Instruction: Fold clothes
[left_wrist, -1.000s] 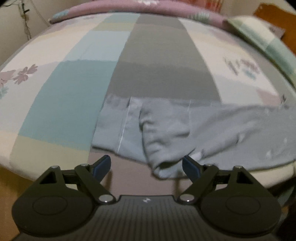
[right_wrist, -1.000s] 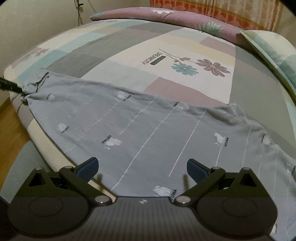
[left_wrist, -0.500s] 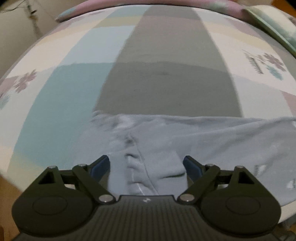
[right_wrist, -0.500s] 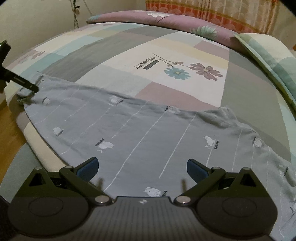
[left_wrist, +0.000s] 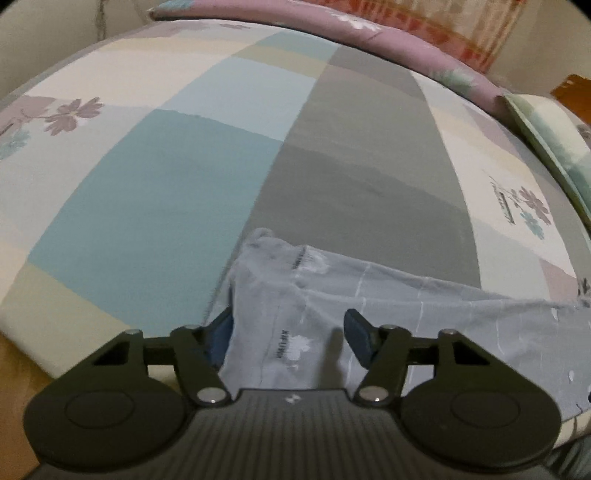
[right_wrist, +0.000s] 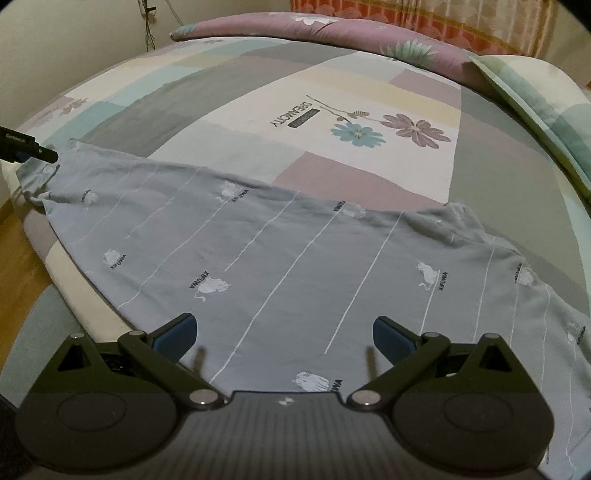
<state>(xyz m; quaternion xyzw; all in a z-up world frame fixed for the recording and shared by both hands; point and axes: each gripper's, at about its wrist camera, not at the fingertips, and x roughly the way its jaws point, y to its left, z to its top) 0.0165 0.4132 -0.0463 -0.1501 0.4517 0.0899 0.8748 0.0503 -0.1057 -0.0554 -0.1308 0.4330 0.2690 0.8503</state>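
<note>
A grey-blue garment (right_wrist: 295, 258) with thin white stripes and small cat prints lies spread flat across the near side of the bed. Its left end (left_wrist: 280, 295) is rumpled and lies between the fingers of my left gripper (left_wrist: 288, 332). That gripper's jaws are open but narrowed, and the cloth hides part of the left finger. One of the left gripper's fingers (right_wrist: 40, 152) shows at the garment's far left end in the right wrist view. My right gripper (right_wrist: 284, 334) stands wide open over the garment's near hem, with nothing held.
The bed has a patchwork sheet (left_wrist: 166, 203) with flower prints. A rolled pink quilt (right_wrist: 332, 26) lies along the far side and a green-checked pillow (right_wrist: 535, 85) at the right. Wooden floor (right_wrist: 14, 240) shows beyond the bed's left edge.
The left gripper has moved forward over the garment's left end and its jaws have narrowed around the cloth. The garment now lies stretched flatter. The right gripper has barely moved.
</note>
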